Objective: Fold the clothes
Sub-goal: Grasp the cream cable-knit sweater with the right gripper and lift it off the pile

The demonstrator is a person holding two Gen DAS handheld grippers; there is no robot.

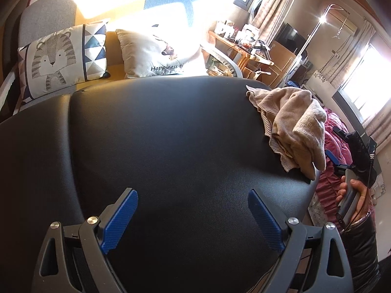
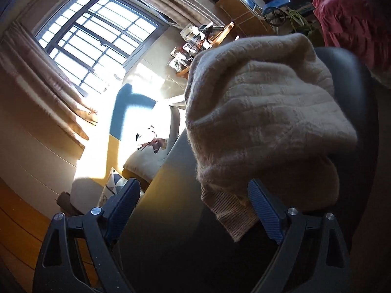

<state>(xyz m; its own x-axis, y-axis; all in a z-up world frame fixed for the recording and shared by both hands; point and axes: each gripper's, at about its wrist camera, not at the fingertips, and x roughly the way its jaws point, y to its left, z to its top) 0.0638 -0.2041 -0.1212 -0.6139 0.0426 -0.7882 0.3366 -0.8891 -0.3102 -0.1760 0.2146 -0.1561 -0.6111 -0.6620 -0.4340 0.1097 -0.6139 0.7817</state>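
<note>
Hovering wide over bare black desk (image 1: 171, 134), the left claw (image 1: 193, 219) holds nothing. At the desk's right edge, a crumpled beige sweater (image 1: 293, 127) awaits; the right claw (image 2: 194, 210) gapes beside it. Folding not begun!

The black padded surface (image 1: 171, 146) lies bare across its middle; a crumpled beige sweater (image 1: 293, 127) blocks its right edge.

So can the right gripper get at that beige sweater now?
Probably yes: the right gripper is open right at the sweater, whose hem lies against one finger, with nothing in between.
</note>
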